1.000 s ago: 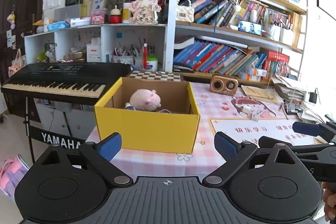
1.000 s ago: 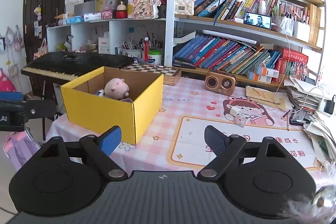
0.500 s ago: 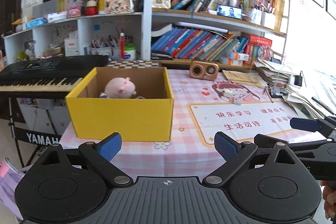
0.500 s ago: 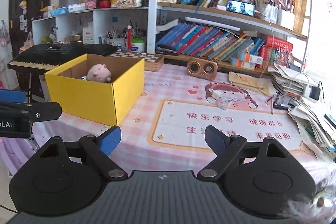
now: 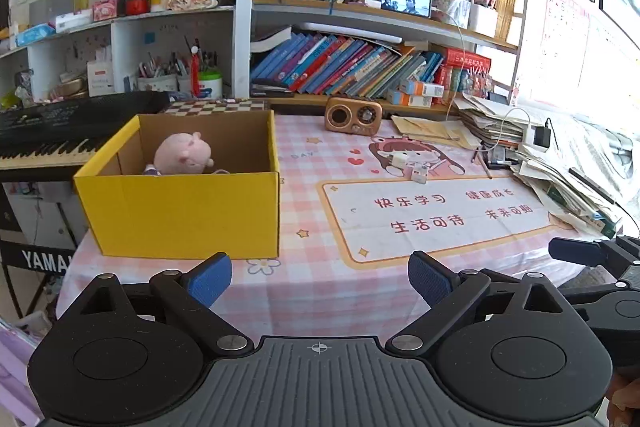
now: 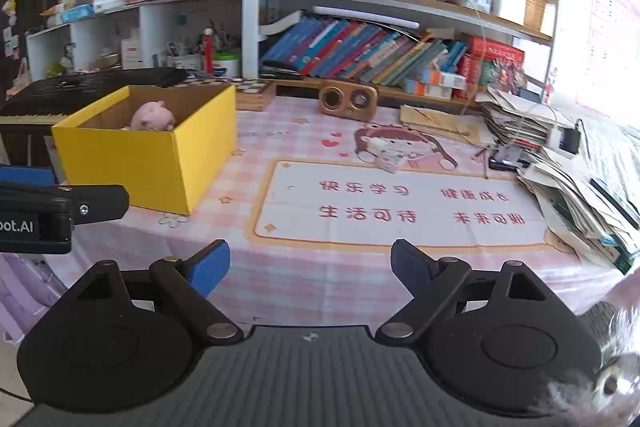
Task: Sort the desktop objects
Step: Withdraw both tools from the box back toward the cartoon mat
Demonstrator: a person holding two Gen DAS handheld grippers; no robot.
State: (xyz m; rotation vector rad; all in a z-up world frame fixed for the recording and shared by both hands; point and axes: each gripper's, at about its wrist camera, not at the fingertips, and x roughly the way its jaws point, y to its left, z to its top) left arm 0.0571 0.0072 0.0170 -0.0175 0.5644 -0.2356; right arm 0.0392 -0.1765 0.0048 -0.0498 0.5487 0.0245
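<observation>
A yellow cardboard box (image 5: 184,211) stands on the left of the pink checked table (image 5: 320,283) with a pink plush pig (image 5: 182,153) inside; both also show in the right wrist view: box (image 6: 132,167), pig (image 6: 152,115). Small white objects (image 5: 406,165) lie on the desk mat (image 5: 436,215), also in the right wrist view (image 6: 386,157). A wooden speaker (image 5: 353,115) stands at the back. My left gripper (image 5: 320,277) is open and empty before the table's front edge. My right gripper (image 6: 310,263) is open and empty, to its right.
A black Yamaha keyboard (image 5: 60,131) stands left of the table. A messy stack of papers and books (image 5: 560,171) with a charger fills the right side. Shelves of books (image 5: 360,67) rise behind. A chessboard box (image 5: 216,105) sits behind the yellow box.
Both grippers have swung to the right, so the yellow box has slid left in both views and more of the desk mat and paper stack shows. Both stay open.
</observation>
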